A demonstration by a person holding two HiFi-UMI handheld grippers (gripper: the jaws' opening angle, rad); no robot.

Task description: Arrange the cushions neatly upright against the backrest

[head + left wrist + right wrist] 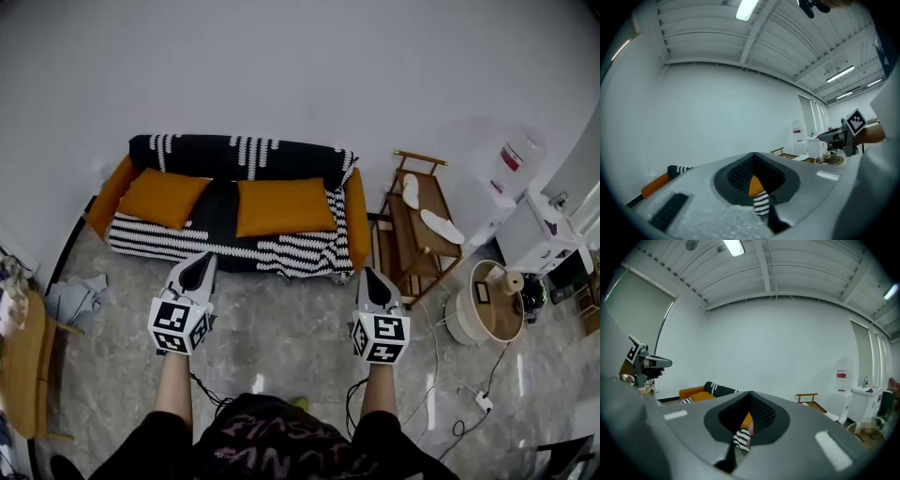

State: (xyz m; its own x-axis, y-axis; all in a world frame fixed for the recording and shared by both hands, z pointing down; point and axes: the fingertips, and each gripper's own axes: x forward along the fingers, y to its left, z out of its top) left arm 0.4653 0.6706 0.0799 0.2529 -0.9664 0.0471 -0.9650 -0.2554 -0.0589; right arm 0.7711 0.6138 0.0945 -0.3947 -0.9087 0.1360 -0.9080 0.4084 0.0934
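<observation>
Grey stone floor [281,319] fills the lower part of the head view, and a plain white wall [281,75] rises behind it. Against this wall stands an orange sofa [357,220], with a black throw [234,155] with white stripes spread over its backrest and seat. To the right of the sofa, just beside its arm, is a wooden trolley [412,225] with two white slippers [441,225] on its top shelf. Two orange cushions are on the seat in front of the backrest: the left cushion [161,197] is turned askew near the left arm, and the right cushion [284,206] sits straighter, near the right arm. Whether they lean on the backrest I cannot tell. The person holds both tools over the floor, in front of the sofa and apart from it. The left gripper [199,272] has its jaws pressed together with nothing between them. The right gripper [373,286] is the same, closed and empty, and both point toward the sofa.
</observation>
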